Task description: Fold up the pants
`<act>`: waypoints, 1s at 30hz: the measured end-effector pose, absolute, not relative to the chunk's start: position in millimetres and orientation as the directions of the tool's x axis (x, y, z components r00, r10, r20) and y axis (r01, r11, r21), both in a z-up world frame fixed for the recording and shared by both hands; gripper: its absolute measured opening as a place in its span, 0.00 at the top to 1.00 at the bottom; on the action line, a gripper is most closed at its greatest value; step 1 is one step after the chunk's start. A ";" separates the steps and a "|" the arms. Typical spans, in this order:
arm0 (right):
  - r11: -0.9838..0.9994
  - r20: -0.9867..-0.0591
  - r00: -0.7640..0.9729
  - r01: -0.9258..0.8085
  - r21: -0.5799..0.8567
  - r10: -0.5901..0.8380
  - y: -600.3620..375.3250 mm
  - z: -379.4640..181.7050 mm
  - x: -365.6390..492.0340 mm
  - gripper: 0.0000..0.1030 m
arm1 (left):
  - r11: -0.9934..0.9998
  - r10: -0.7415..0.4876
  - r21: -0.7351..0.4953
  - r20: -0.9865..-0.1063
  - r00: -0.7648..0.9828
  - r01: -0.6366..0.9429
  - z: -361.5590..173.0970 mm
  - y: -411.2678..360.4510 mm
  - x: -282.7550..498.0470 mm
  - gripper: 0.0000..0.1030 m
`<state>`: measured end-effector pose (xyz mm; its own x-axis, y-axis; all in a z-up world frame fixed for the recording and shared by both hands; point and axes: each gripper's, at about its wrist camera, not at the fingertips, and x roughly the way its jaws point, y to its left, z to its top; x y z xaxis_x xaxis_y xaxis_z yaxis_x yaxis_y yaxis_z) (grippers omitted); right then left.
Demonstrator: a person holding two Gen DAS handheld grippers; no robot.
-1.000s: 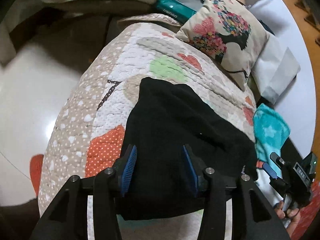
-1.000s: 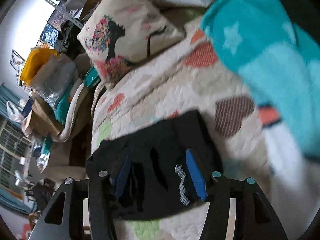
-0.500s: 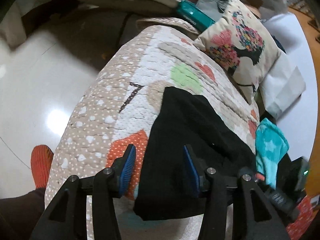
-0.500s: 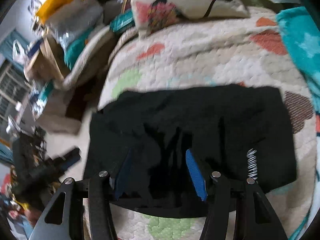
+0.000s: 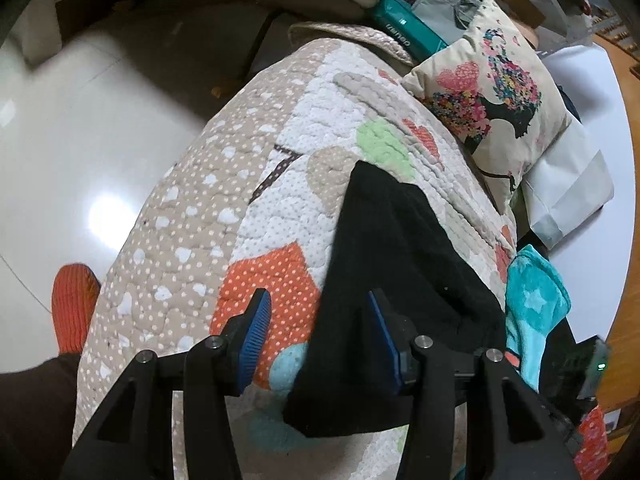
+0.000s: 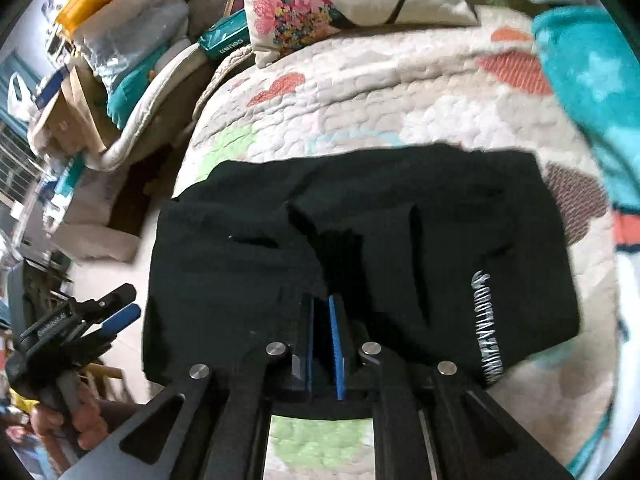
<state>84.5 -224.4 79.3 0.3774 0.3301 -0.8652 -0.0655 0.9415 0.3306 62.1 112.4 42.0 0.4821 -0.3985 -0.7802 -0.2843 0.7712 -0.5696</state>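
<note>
With our right hand-held gripper (image 6: 323,344) just pinched shut on the black pants (image 6: 360,256) and the left hand-held gripper (image 5: 316,336) half-open astride their edge, holding nothing, we risk a lopsided, bunched fold.

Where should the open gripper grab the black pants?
Probably the near left corner of the pants, coming down from above. That edge lies flat on the quilt, right between the open left gripper's fingers. The right gripper has just closed on the near edge beside it, so both would lift evenly.
</note>
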 end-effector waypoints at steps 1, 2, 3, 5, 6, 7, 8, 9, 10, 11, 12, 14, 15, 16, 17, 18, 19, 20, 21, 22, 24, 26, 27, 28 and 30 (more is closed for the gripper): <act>0.945 -0.860 0.395 -0.078 0.318 0.322 -221.7 86.1 85.3 0.90 | 0.769 -0.396 -0.568 -0.783 0.481 -0.292 40.2 112.8 59.2 0.53; 0.947 -0.854 0.412 -0.095 0.307 0.318 -217.4 94.0 87.0 0.86 | 0.767 -0.396 -0.570 -0.782 0.481 -0.296 39.1 113.2 56.6 0.53; 0.947 -0.846 0.426 -0.123 0.296 0.320 -209.3 102.9 91.1 0.83 | 0.765 -0.398 -0.572 -0.782 0.480 -0.297 37.9 113.0 55.0 0.53; 0.931 -0.831 0.421 -0.205 0.302 0.362 -187.6 115.9 104.4 0.58 | 0.765 -0.404 -0.573 -0.783 0.473 -0.295 35.2 111.5 52.3 0.53; 0.905 -0.822 0.391 -0.273 0.327 0.414 -167.4 120.9 116.6 0.50 | 0.764 -0.410 -0.575 -0.783 0.467 -0.293 33.6 110.1 51.3 0.53; 0.882 -0.815 0.361 -0.316 0.350 0.453 -153.7 121.1 124.8 0.41 | 0.766 -0.417 -0.575 -0.785 0.457 -0.289 31.7 107.6 50.3 0.51; 0.857 -0.813 0.322 -0.358 0.370 0.485 -137.8 119.6 136.1 0.40 | 0.771 -0.423 -0.571 -0.790 0.443 -0.282 29.4 103.3 48.9 0.50; 0.844 -0.822 0.288 -0.390 0.368 0.492 -121.0 115.9 147.8 0.40 | 0.779 -0.426 -0.565 -0.795 0.431 -0.273 27.2 98.7 47.5 0.50; 0.840 -0.838 0.266 -0.418 0.345 0.476 -101.6 110.3 161.8 0.40 | 0.786 -0.427 -0.559 -0.800 0.420 -0.265 25.7 94.5 46.8 0.50; 0.832 -0.851 0.238 -0.443 0.334 0.468 -83.7 103.1 175.0 0.40 | 0.798 -0.425 -0.547 -0.809 0.407 -0.253 23.5 89.1 46.1 0.50; 0.825 -0.862 0.210 -0.459 0.330 0.462 -70.2 95.8 182.6 0.40 | 0.825 -0.401 -0.515 -0.824 0.400 -0.233 22.3 82.1 45.3 0.50; 0.820 -0.888 0.165 -0.484 0.306 0.429 -50.6 80.6 194.7 0.40 | 0.858 -0.367 -0.472 -0.840 0.400 -0.205 23.0 75.5 45.8 0.50; 0.821 -0.911 0.141 -0.501 0.273 0.388 -39.8 70.2 198.1 0.40 | 0.877 -0.352 -0.445 -0.852 0.389 -0.183 23.7 72.1 47.2 0.51; 0.823 -0.939 0.118 -0.525 0.218 0.324 -28.3 57.5 200.4 0.41 | 0.883 -0.345 -0.435 -0.857 0.383 -0.177 24.1 72.3 47.3 0.62; 0.819 -0.956 0.096 -0.543 0.183 0.277 -22.1 48.9 199.2 0.63 | 0.883 -0.347 -0.435 -0.858 0.378 -0.177 24.4 73.9 48.1 0.80; 0.812 -0.964 0.073 -0.556 0.174 0.256 -18.6 43.8 197.7 0.82 | 0.875 -0.368 -0.452 -0.855 0.365 -0.177 23.5 76.9 49.2 0.83; 0.801 -0.965 0.056 -0.571 0.178 0.255 -13.3 42.7 195.0 0.86 | 0.867 -0.378 -0.462 -0.854 0.357 -0.188 22.7 80.1 50.1 0.84; 0.794 -0.965 0.068 -0.584 0.167 0.253 -8.5 45.5 192.8 0.87 | 0.859 -0.381 -0.469 -0.853 0.356 -0.204 22.1 84.1 50.4 0.85; 0.787 -0.962 0.070 -0.592 0.174 0.265 -2.0 48.6 192.3 0.87 | 0.856 -0.374 -0.466 -0.857 0.355 -0.223 21.9 88.9 50.5 0.85; 0.787 -0.957 0.068 -0.588 0.189 0.281 2.5 50.1 194.5 0.87 | 0.856 -0.365 -0.461 -0.859 0.358 -0.234 22.2 91.8 50.4 0.86; 0.793 -0.954 0.078 -0.578 0.194 0.290 12.4 49.2 198.8 0.87 | 0.860 -0.335 -0.441 -0.868 0.367 -0.257 22.8 98.4 49.9 0.86; 0.807 -0.959 0.077 -0.561 0.183 0.271 15.8 42.0 201.3 0.84 | 0.842 -0.343 -0.458 -0.862 0.373 -0.285 20.8 106.9 49.5 0.83; 0.813 -0.960 0.074 -0.551 0.187 0.271 14.0 39.6 203.1 0.82 | 0.821 -0.363 -0.482 -0.854 0.374 -0.305 18.5 111.4 48.2 0.80; 0.816 -0.956 0.074 -0.542 0.201 0.284 8.2 40.1 204.2 0.77 | 0.804 -0.377 -0.500 -0.848 0.373 -0.323 16.5 115.3 47.3 0.74; 0.830 -0.947 0.108 -0.517 0.207 0.303 -11.9 52.3 202.8 0.56 | 0.783 -0.389 -0.519 -0.839 0.380 -0.343 16.0 120.0 46.4 0.70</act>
<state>202.8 -11.9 52.3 0.1076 0.3035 -0.9467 -0.5174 0.8302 0.2073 46.4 120.0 16.0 0.3796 -0.3894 -0.8392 -0.3428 0.7833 -0.5186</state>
